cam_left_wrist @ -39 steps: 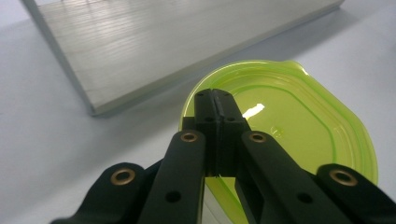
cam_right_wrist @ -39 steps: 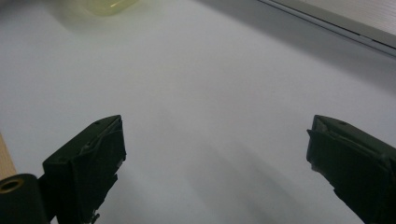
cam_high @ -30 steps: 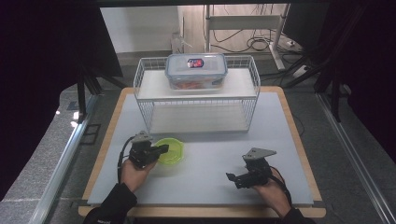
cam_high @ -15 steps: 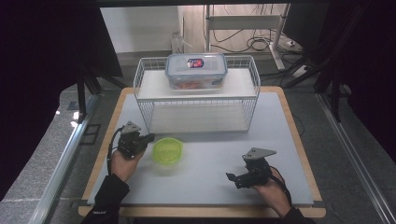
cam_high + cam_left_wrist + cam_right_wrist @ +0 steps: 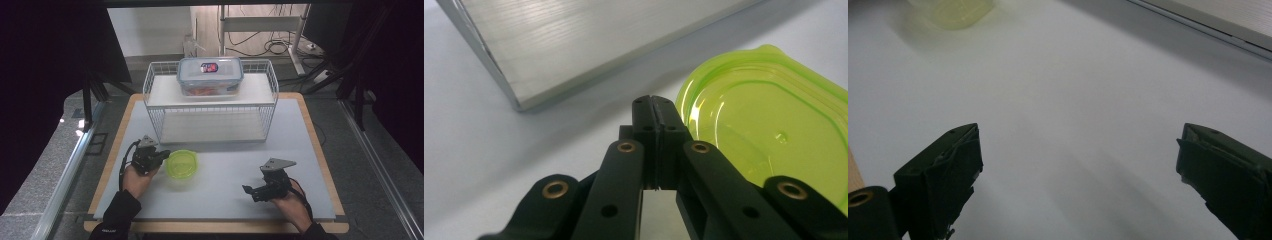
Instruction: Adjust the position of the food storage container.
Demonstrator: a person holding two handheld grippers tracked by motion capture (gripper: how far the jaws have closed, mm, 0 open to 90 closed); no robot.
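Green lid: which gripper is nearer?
Left. The left gripper, fingers shut, sits right beside the green lid. The right gripper, open, is well off to the lid's other side.

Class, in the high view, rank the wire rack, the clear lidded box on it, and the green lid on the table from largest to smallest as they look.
1. Wire rack, by far the largest.
2. Clear lidded box.
3. Green lid, smallest, though it lies nearer the camera.

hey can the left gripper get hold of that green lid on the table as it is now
Probably not yet. The left gripper sits right beside the green lid with nothing between them, but its fingers are shut together, so they would need to open first.
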